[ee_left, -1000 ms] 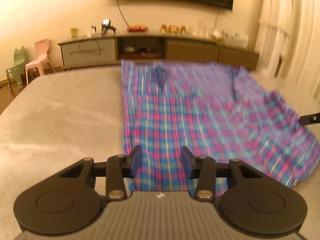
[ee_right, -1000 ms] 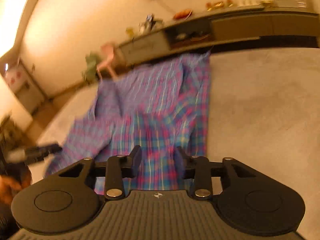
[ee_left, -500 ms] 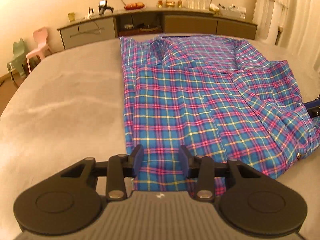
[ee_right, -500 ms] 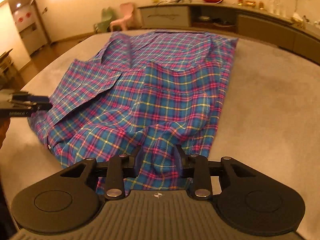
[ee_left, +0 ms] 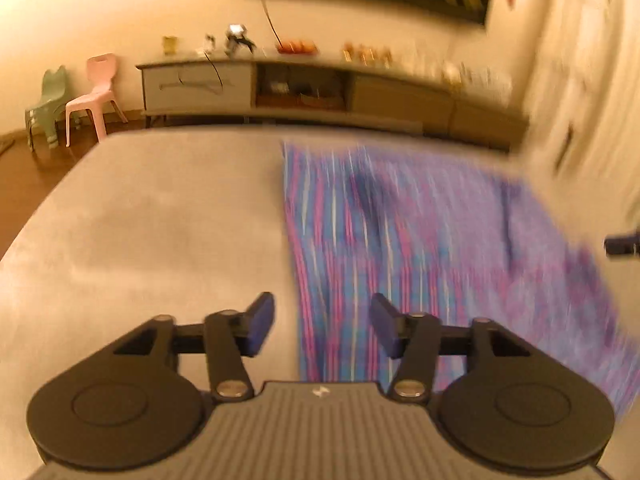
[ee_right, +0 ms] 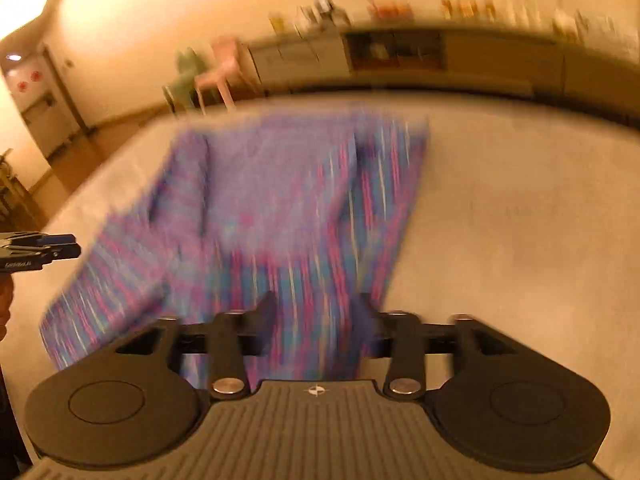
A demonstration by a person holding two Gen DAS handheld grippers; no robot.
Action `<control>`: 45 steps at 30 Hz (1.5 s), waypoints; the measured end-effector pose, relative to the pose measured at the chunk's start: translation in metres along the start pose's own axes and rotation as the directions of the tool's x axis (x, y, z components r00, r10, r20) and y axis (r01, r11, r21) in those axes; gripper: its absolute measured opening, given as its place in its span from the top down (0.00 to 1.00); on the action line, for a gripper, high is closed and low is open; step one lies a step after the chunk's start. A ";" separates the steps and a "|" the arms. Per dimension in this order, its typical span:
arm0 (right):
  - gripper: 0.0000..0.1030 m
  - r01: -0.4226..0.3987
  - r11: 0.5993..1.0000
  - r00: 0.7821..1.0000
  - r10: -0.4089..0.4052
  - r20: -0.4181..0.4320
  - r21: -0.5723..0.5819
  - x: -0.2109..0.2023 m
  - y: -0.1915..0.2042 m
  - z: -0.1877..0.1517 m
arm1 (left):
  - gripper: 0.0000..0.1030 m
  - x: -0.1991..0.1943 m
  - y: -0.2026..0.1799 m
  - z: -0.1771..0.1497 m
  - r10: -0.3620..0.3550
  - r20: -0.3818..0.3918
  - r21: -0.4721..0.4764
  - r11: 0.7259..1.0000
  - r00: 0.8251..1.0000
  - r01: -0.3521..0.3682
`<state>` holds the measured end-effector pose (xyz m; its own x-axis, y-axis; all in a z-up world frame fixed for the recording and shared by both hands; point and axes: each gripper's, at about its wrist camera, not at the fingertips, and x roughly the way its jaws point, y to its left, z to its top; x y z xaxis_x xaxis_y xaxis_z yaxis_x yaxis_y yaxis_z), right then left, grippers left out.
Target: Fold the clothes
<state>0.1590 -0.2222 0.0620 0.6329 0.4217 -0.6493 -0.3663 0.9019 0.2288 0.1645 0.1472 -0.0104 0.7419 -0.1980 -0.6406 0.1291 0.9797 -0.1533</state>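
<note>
A blue and pink plaid shirt [ee_left: 420, 248] lies spread on a grey bed [ee_left: 152, 232]; both views are blurred by motion. My left gripper [ee_left: 322, 322] is open and empty, over the shirt's near left edge. My right gripper [ee_right: 316, 314] is open, with the shirt [ee_right: 280, 208] showing between its fingers; I cannot tell if it touches the cloth. The left gripper's tip shows at the left edge of the right wrist view [ee_right: 40, 250]. The right gripper's tip shows at the right edge of the left wrist view [ee_left: 624, 244].
A long low cabinet [ee_left: 320, 88] with small items on top runs along the far wall. A pink chair [ee_left: 98, 92] and a green chair [ee_left: 48, 108] stand on the floor at the left. Curtains [ee_left: 584, 60] hang at the right.
Both cameras have tilted up and are moving fast, so the views have blurred. The left gripper has shifted left, so the shirt's edge now lies between its fingers. Both grippers stay open.
</note>
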 end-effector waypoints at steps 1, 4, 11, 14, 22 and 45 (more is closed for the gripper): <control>0.10 0.006 1.000 1.000 -0.006 0.007 -0.022 0.009 -0.001 0.019 | 0.42 0.005 0.004 0.013 -0.017 0.016 -0.028 0.999 1.000 0.017; 0.10 0.026 0.996 0.999 -0.024 0.030 -0.087 0.037 -0.005 0.077 | 0.42 0.032 0.009 0.026 -0.063 0.010 -0.068 0.996 0.998 0.063; 0.09 0.049 0.987 0.989 -0.070 -0.130 -0.154 0.178 -0.034 0.146 | 0.45 0.070 0.019 0.021 -0.161 -0.084 -0.140 0.979 0.983 0.148; 0.17 0.033 0.987 0.977 -0.065 -0.204 -0.157 0.229 -0.045 0.156 | 0.44 0.069 0.023 0.023 -0.186 -0.070 -0.180 0.969 0.980 0.171; 0.95 -0.050 0.965 0.998 0.035 -0.061 -0.256 0.152 0.000 0.143 | 0.45 0.053 0.017 0.029 -0.220 -0.005 -0.262 0.942 0.976 0.211; 0.08 -0.077 0.996 0.996 0.075 0.041 0.054 -0.039 0.068 -0.108 | 0.15 0.033 -0.022 0.043 -0.179 0.061 -0.352 0.917 0.982 0.188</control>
<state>0.0363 -0.1873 0.0247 0.6312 0.4916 -0.5999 -0.3763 0.8704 0.3174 0.2146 0.1207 0.0037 0.7454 -0.3676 -0.5562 0.0267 0.8500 -0.5260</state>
